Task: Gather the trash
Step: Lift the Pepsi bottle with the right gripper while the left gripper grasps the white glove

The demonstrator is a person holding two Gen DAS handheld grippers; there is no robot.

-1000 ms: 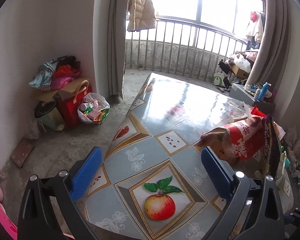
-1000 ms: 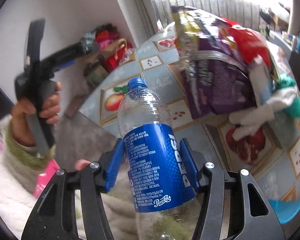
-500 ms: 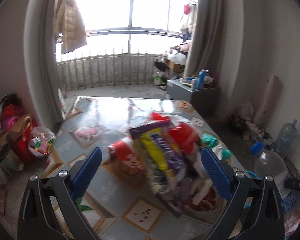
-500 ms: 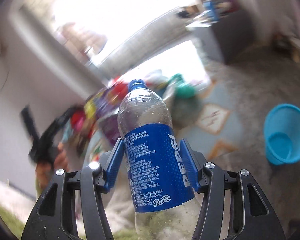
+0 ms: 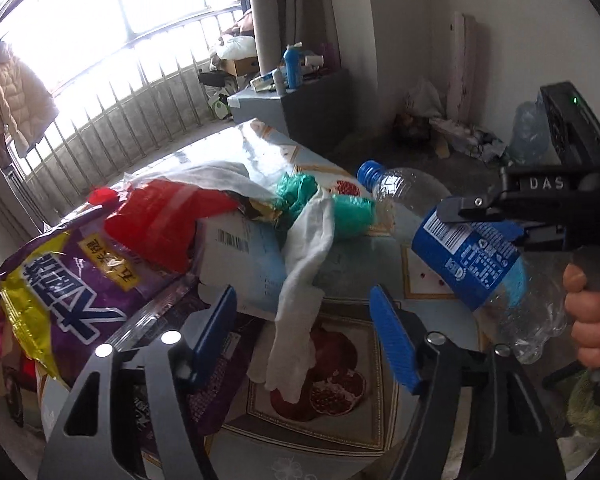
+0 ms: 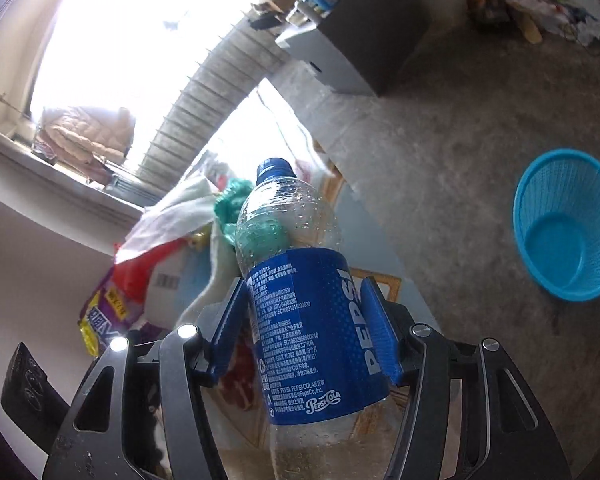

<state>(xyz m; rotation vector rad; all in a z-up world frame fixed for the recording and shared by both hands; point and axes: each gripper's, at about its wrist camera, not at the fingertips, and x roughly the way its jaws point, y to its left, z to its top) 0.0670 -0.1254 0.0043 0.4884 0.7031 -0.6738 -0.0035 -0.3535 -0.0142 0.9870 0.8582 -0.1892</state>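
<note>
Nearby, right gripper (image 6: 304, 340) pinches the Pepsi bottle (image 6: 300, 320); left gripper (image 5: 304, 336), fingers spread, faces piled wrappers (image 5: 80, 280).

Bright barred window (image 5: 112, 60), concrete floor (image 6: 480, 128)

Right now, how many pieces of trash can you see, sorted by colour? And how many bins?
Blue: 1, the Pepsi bottle in the right gripper.
Purple: 1, the snack bag.
Red: 1, the red wrapper.
Green: 1, the green plastic bag bunch.
White: 1, the white cloth.
Pale: 1, the barcoded box.
Bins: 1, the blue basket.
Total: 6 trash pieces, 1 bin.
</note>
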